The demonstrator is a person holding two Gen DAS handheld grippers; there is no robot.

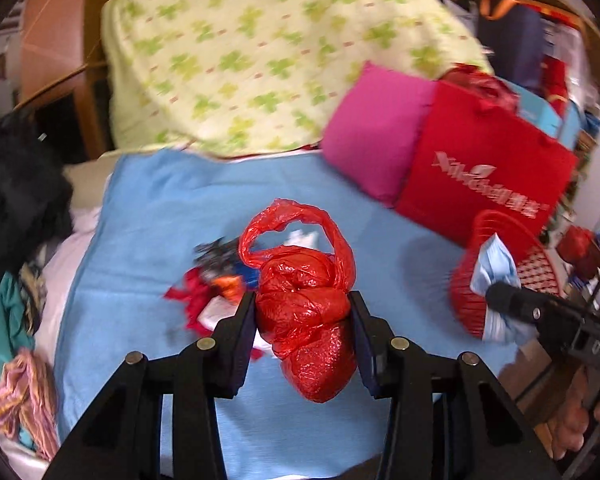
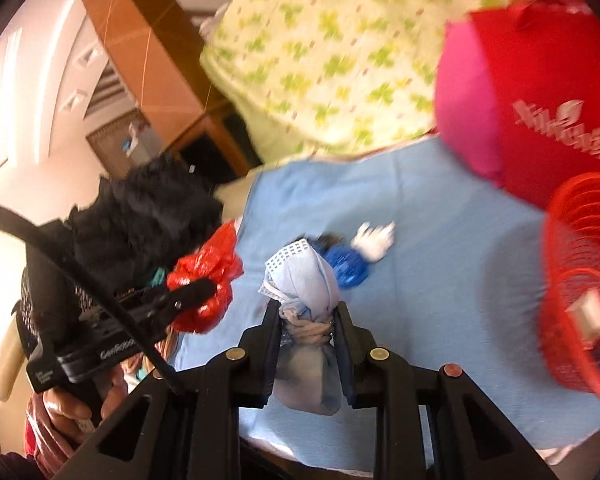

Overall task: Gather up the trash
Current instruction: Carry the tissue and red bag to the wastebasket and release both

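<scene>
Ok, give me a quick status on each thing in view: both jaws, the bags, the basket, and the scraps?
left gripper: jaws shut on the red plastic bag, lifted.
right gripper: jaws shut on the blue face mask bundle, lifted.
red basket: tipped on its side, some trash inside.
loose scraps: lying on the blue cloth.

Supporting surface: a bed covered by a light blue sheet (image 1: 148, 216), with white bedding showing at its left edge. Directly on the sheet: a small, blurred heap of scraps (image 1: 216, 280) in red, white, blue and orange near the middle; a red mesh basket (image 2: 576, 280) to the right; a pink cushion (image 1: 372, 136) and a red tote bag (image 1: 484, 168) side by side behind it; a green-patterned quilt (image 1: 260, 52) at the far end
</scene>
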